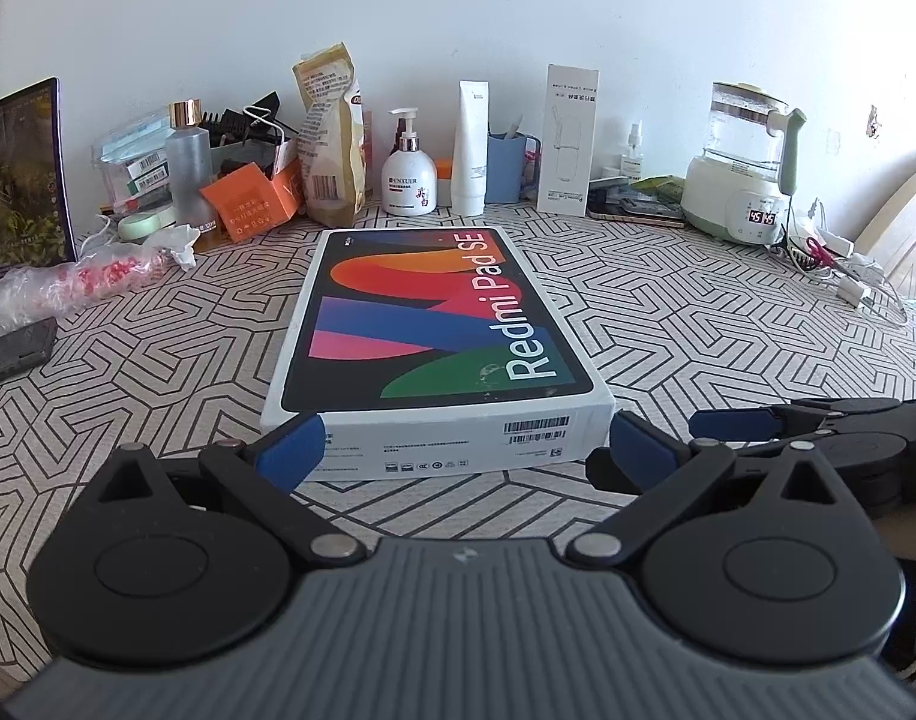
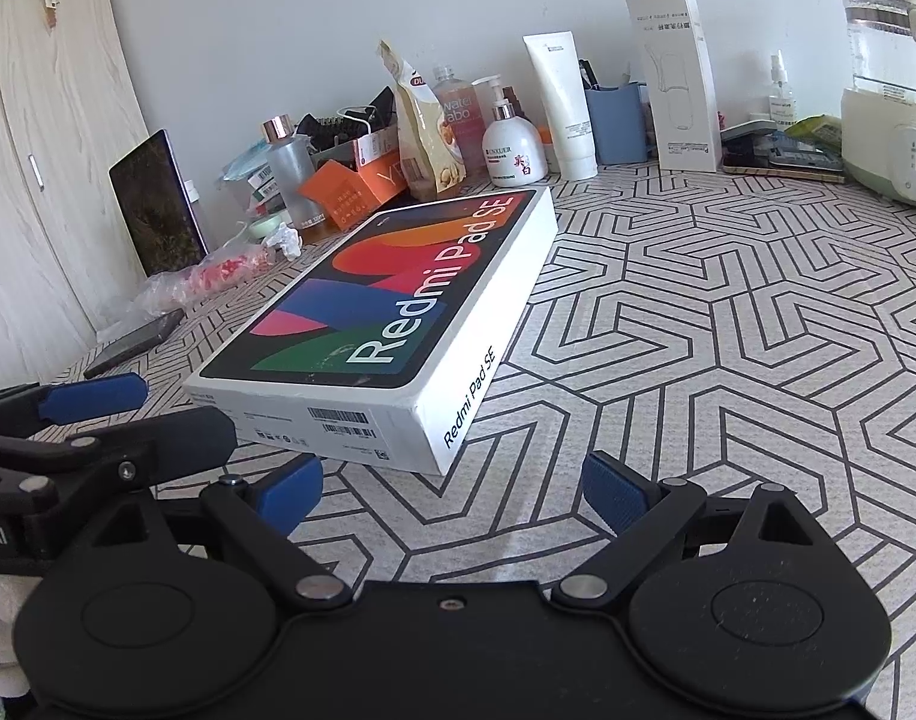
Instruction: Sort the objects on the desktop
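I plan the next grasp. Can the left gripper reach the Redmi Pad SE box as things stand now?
Probably yes. The left gripper is open, its fingers flanking the near end of the Redmi Pad SE box, with nothing in between. The right gripper sits beside it, clear of that path.

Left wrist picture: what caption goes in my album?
Open left gripper faces a Redmi Pad SE box on the patterned table.

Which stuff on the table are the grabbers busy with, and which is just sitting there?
For the job:
- tablet box, lying flat in the middle
- left gripper, open at its near end
- right gripper, open, holding nothing

Just lying about, at the back:
- pump bottle
- white tube
- blue cup
- kettle
- orange box
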